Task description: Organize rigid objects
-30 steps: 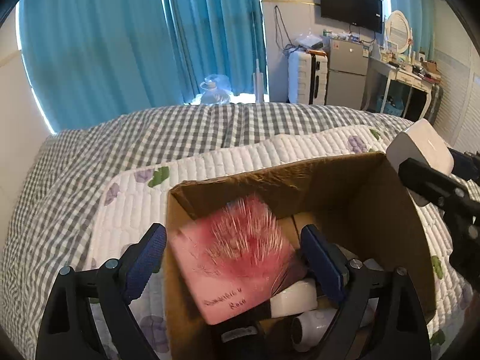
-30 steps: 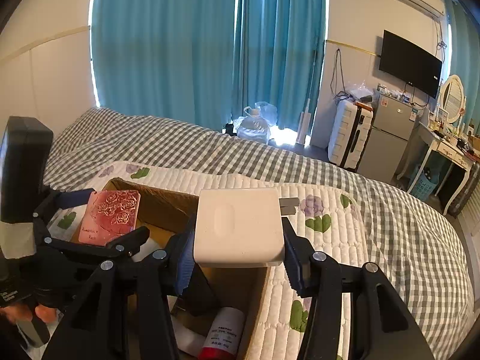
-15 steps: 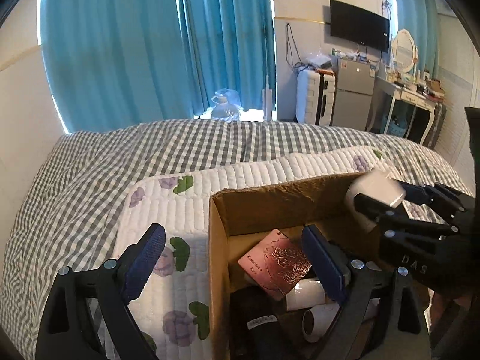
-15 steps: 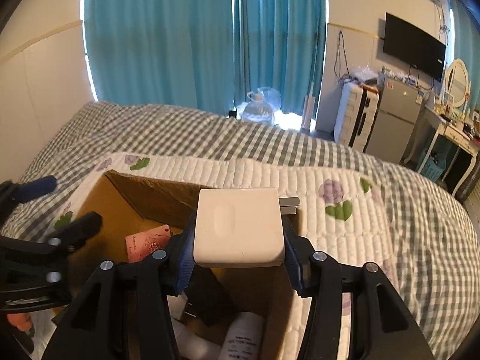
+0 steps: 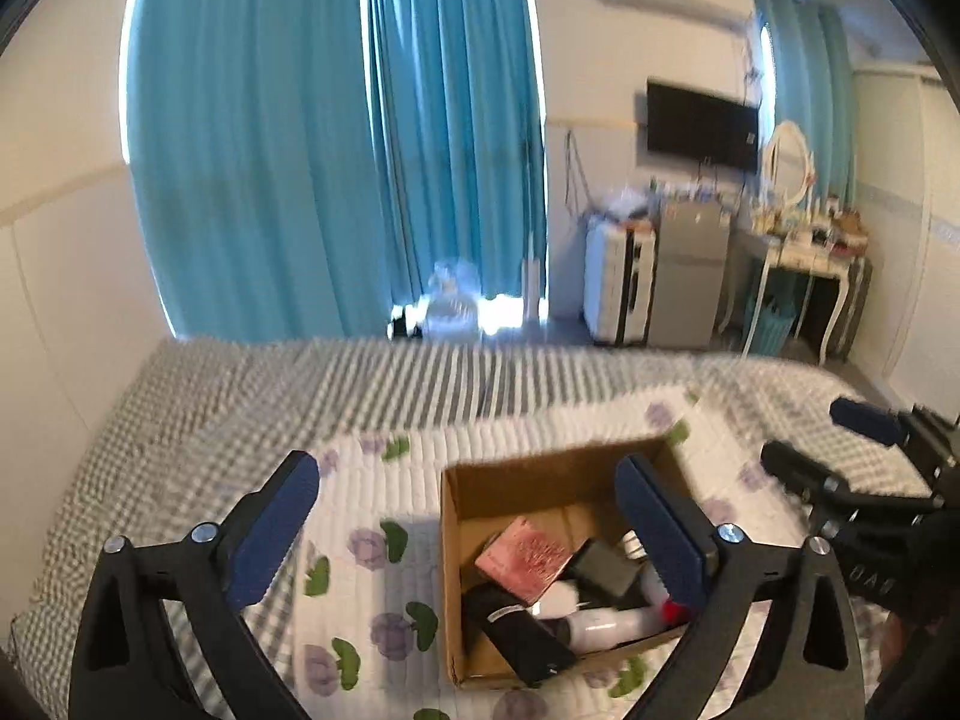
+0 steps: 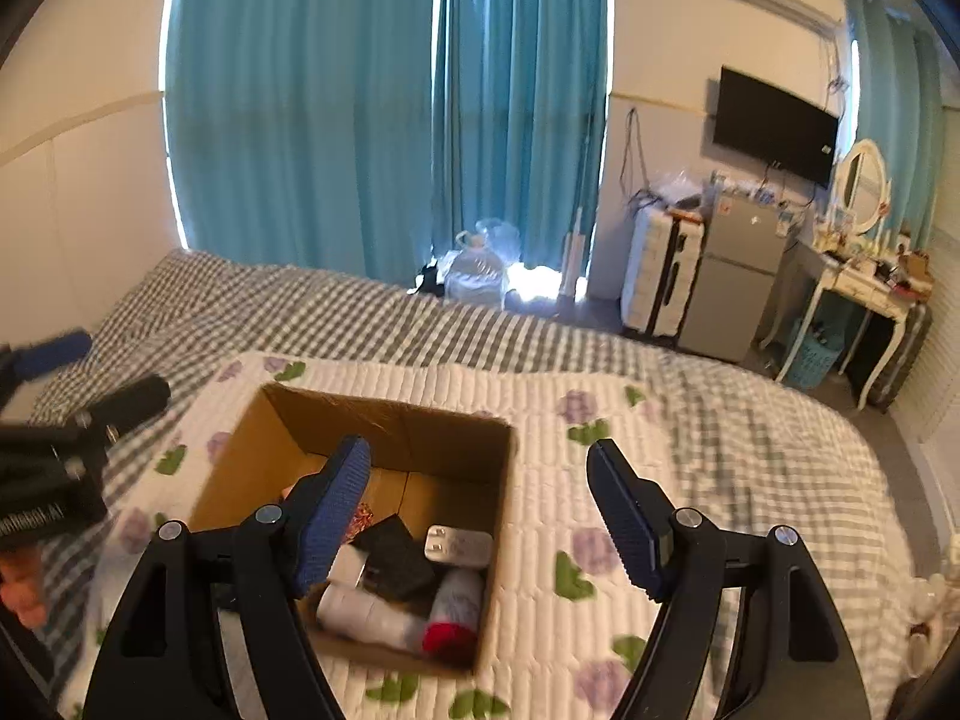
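Now, left wrist view first: left gripper (image 5: 465, 531) spread wide and holding nothing, poised above the quilted mat (image 5: 360, 600) on the bed (image 5: 240, 384). Cardboard box (image 5: 456, 600) on the mat, just under the gripper's own right finger, well filled: pink rose-patterned card (image 5: 523, 558) lying flat near the middle, black rectangular items (image 5: 522, 639) beside and below it, a white tube with a red cap (image 5: 618, 624) along the near wall. Picture blurred, so finer detail not readable. Right gripper (image 5: 834, 450) visible at the far right edge, fingers apart.

Next, right wrist view: right gripper (image 6: 480, 519) likewise released and empty, raised over the box (image 6: 288, 414) with its own left finger over the opening and the other over the mat (image 6: 600, 600). Inside: a grey-white flat block (image 6: 459, 545) resting against the right wall, a black pouch-like item (image 6: 396, 552), 2 white tubes (image 6: 366, 612), 1 of them with a red cap. Left gripper (image 6: 78, 378) seen at the left edge, off to the side of the box.

Judged by the layout: packing looks nearly or wholly done, with about 6 objects in the box and none seen loose on the mat. Left to do, if anything: fetching items outside both views, or tidying what lies jumbled inside.
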Demonstrator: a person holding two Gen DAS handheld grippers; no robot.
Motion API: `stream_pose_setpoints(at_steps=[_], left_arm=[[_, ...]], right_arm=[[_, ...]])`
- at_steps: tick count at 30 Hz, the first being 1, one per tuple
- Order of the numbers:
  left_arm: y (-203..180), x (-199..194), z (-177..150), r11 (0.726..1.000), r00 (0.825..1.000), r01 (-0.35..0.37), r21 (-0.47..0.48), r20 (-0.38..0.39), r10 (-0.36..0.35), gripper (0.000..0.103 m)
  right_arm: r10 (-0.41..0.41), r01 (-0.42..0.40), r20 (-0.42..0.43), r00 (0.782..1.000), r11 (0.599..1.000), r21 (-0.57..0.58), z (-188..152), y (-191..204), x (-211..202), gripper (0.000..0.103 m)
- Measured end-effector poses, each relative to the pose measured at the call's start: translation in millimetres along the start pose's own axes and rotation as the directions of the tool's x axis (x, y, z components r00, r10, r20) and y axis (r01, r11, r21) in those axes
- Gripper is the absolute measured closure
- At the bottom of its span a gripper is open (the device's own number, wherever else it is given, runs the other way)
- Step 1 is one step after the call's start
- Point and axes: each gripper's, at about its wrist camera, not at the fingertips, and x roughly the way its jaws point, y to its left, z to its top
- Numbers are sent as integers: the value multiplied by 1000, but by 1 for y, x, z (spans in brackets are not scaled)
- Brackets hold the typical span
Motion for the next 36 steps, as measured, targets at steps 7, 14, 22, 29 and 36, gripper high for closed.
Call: stream_pose_setpoints(at_steps=[7,14,22,29,36], left_arm=[[4,-91,16,1000,991,19,-4,130,-18,0],[7,-146,-2,1000,985,5,-2,174,-4,0],[12,-156,-43,996,984,-62,-64,161,71,0],[17,-119,-78,982,976,-121,-146,163,144,0],[8,-66,-110,986,976,-140,-87,154,153,0]], right_arm=[[-49,51,74,996,998,-27,13,8,-100,28],[-67,73,167,984,997,-27,6,21,-175,6],[-57,62,209,976,998,-19,-22,35,-202,0],[-55,50,192,980,998,28,-57,27,-154,0],[-70,55,243,967,996,69,-95,16,-110,0]])
